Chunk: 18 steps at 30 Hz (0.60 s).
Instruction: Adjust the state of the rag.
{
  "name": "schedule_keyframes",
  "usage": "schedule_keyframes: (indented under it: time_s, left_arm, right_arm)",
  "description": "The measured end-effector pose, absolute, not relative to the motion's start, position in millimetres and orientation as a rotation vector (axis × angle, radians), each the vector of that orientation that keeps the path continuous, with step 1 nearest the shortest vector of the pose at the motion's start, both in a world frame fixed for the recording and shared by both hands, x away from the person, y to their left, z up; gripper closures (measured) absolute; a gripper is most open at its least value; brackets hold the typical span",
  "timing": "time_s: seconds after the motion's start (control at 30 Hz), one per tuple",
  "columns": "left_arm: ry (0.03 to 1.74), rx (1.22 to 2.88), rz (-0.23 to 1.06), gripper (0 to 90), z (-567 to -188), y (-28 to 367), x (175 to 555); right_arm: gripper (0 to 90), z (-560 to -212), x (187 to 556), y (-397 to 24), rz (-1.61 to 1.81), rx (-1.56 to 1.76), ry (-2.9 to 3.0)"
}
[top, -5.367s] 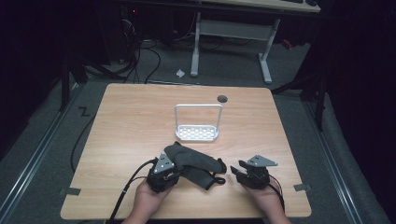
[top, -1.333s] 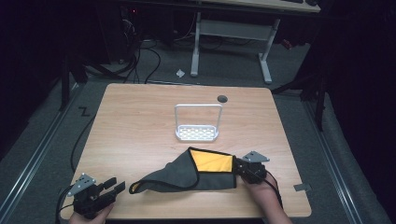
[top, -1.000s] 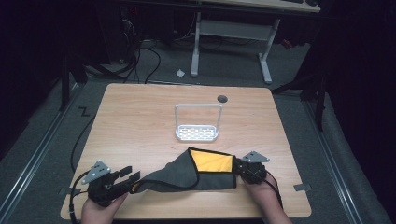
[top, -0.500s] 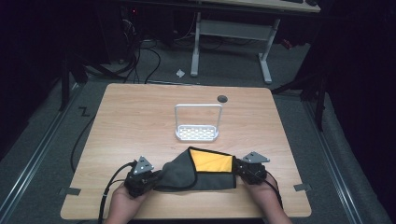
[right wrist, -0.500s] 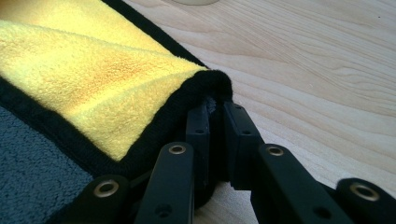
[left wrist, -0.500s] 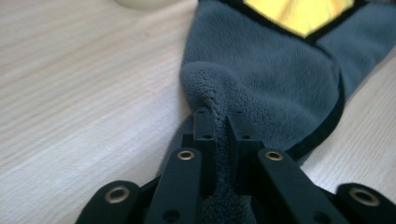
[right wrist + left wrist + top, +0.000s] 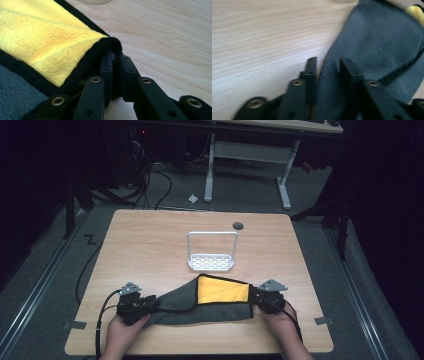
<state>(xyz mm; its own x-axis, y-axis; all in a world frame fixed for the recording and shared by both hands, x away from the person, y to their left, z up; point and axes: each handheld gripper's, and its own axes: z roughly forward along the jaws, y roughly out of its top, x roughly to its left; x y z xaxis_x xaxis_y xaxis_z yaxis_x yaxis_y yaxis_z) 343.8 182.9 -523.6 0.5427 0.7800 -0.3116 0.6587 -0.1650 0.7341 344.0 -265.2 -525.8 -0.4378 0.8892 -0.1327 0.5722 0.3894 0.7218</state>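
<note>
Grey microfibre cloth [image 7: 200, 306] with a yellow inner face lies along the near edge of the wooden desk [image 7: 150, 245]. Its right corner is pinched in the right gripper [image 7: 114, 58]. The left gripper [image 7: 325, 66] has just been opening, jaws apart astride the cloth's left end. Behind the cloth stands a small white perforated rack [image 7: 212, 251], with a dark round hole [image 7: 238, 225] beyond. No writing is legible.

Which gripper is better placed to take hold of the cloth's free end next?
Left. The left gripper has its jaws open astride the grey cloth end, while the right gripper is clamped on the opposite corner.
</note>
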Motion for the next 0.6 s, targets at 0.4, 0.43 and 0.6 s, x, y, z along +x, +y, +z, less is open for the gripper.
schedule_keyframes:
  time_s: [0.4, 0.43, 0.6]
  left_arm:
    - [0.925, 1.963, 0.219, 50.9, -491, 125, 313]
    - [0.907, 2.001, 0.215, 49.7, -495, 114, 314]
    - [0.865, 2.169, 0.258, 43.8, -516, 75, 323]
  right_arm:
    - [69.4, -508, 327, -269, 0.885, 1.229, 2.081]
    - [69.1, -506, 324, -268, 0.894, 1.222, 2.077]
    - [64.1, -498, 304, -254, 1.016, 1.185, 2.129]
